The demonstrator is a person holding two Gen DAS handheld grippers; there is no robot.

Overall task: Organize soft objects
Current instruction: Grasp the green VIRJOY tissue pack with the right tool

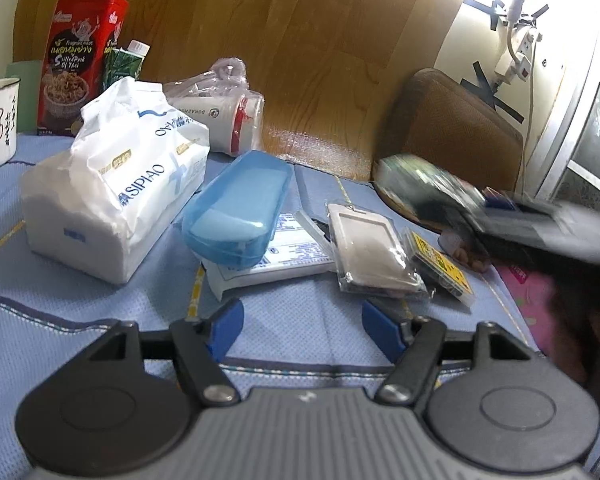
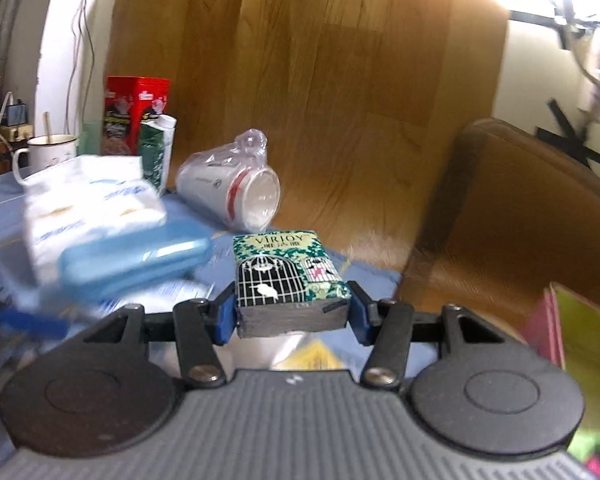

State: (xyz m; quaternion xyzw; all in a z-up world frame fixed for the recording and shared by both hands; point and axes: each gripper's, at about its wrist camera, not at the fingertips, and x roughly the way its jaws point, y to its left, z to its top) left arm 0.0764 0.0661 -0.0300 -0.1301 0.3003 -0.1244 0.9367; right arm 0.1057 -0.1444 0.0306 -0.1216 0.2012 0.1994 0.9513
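The small tissue pack (image 2: 288, 276) bore green foliage and black birdcages with white birds. The oval plastic case (image 1: 236, 208) was translucent blue; the tall snack box (image 1: 80, 60) was red.

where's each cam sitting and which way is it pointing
Left wrist: on the left gripper, angled down over the blue cloth at the tissue pack and blue case; its open fingers show, and the blurred right gripper at right.
Right wrist: on the right gripper, facing the wooden panel, shut on a small patterned pack.
Shared: tissue pack, blue case, red box.
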